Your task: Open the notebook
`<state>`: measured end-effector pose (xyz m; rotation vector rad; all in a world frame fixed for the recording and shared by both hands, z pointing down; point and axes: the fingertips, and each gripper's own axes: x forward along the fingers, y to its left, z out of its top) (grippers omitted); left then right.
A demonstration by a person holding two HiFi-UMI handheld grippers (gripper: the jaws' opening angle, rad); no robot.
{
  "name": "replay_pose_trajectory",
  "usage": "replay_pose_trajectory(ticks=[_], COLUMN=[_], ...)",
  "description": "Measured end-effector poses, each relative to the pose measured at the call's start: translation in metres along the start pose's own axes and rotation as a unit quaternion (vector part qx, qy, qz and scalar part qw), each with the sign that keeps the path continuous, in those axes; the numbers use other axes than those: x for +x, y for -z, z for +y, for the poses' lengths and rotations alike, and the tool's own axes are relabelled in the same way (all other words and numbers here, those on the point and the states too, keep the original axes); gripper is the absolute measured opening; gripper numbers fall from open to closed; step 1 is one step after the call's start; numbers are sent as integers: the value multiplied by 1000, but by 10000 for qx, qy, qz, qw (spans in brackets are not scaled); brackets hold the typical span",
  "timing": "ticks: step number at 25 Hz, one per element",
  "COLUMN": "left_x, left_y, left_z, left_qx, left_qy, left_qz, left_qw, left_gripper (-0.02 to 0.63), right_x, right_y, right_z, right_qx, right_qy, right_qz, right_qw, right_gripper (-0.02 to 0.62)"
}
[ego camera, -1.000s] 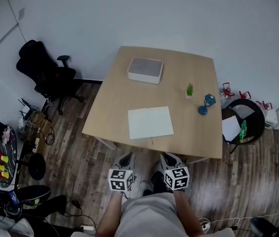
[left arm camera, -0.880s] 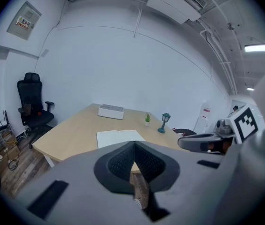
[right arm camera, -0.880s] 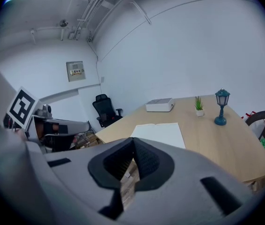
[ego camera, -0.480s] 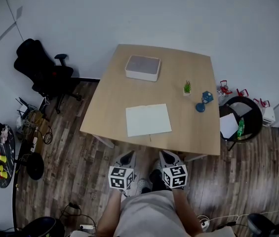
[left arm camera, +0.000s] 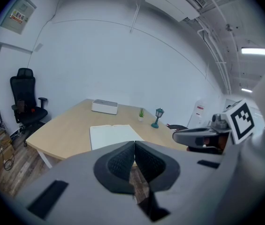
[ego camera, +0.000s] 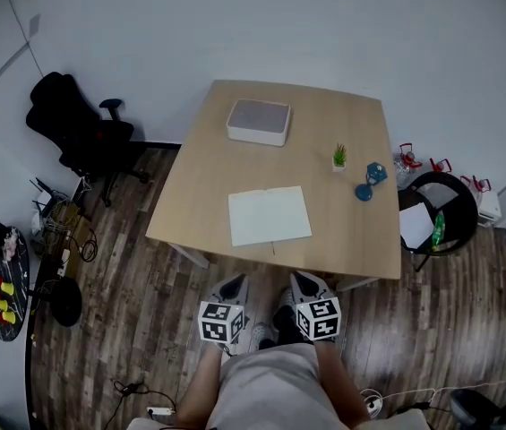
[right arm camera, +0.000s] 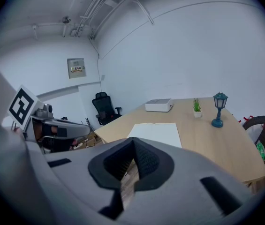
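Over the last second the table (ego camera: pixel 208 150) has slid a little up and to the left in the head view, and the clutter on the floor at the lower left has mostly dropped out of frame. The two grippers have kept their places low before the person's body, and the right one's jaws have finished coming together. The left gripper (ego camera: pixel 234 282) and the right gripper (ego camera: pixel 296 279) sit side by side over the wood floor, short of the table's near edge, both pointing toward the table. In the left gripper view the dark ribbed pads (left arm camera: pixel 123 163) meet along a single line with nothing between them. The right gripper view shows its pads (right arm camera: pixel 146 161) pressed together the same way, also empty. The notebook (ego camera: pixel 270 215) lies flat on the near half of the table, close to the near edge. It is straight ahead of the gap between the two grippers and well apart from both sets of fingers. Its white faces are up, with a small notch at the middle of the far edge, so it looks spread open, and a thin strand trails off its near side. From the left gripper it shows just above the closed pads and a bit to the left, and from the right gripper just above and to the right. Farther back stands a pale box (ego camera: pixel 259 121). A small plant (ego camera: pixel 339 158) and a blue lamp (ego camera: pixel 367 184) sit near the right edge.
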<state>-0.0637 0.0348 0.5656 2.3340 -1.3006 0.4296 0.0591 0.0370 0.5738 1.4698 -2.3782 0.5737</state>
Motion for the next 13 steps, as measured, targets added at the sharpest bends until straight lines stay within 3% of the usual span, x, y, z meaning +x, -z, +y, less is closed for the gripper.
replay_pose_trajectory(ticks=[13], left_x=[7], left_y=[3], left_z=[-1], left_qx=[-77], left_qy=[6], left_qz=[9], left_qw=[10000], left_gripper=[5], right_x=[3], right_y=[5], right_z=[-3], right_qx=[-73], right_qy=[-2], right_qz=[71], right_qw=[9999], right_gripper=[3])
